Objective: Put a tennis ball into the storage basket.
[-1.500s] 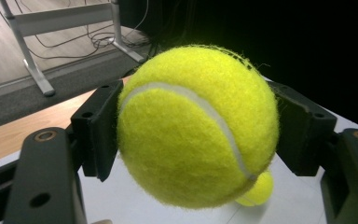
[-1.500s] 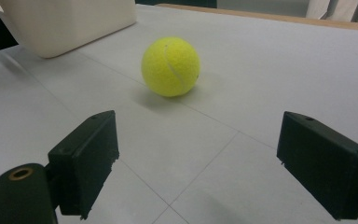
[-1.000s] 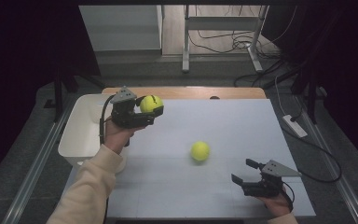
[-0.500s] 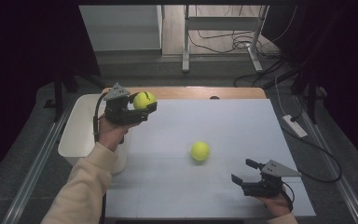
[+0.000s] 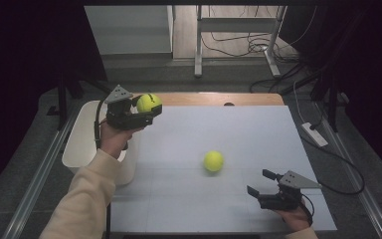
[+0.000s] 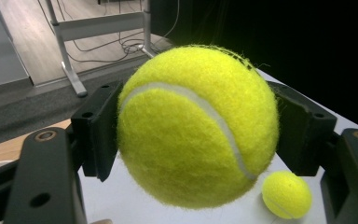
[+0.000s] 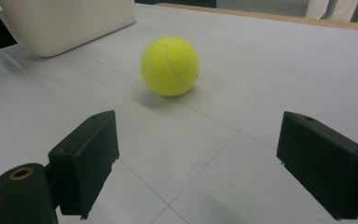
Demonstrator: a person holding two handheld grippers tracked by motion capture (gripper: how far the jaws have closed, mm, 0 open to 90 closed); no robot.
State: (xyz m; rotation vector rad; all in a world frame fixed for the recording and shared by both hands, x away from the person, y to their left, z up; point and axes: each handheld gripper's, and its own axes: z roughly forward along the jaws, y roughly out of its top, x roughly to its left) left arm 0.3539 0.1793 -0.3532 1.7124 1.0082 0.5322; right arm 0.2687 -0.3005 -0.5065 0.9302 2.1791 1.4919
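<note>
at the far left corner of the table [image 5: 238,134], above the edge of the white bin [image 5: 82,149], the left gripper [image 5: 146,110] is closed on a tennis ball [image 5: 149,103]. a second tennis ball [image 5: 213,161] lies on the table, near the right gripper [image 5: 261,184], whose jaws stand wide open and hold nothing.

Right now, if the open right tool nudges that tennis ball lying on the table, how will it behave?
The loose tennis ball is round on a flat white table, so it would probably roll away. Its felt likely grips well; the left tool holds its twin firmly. The right tool looks wide enough.
</note>
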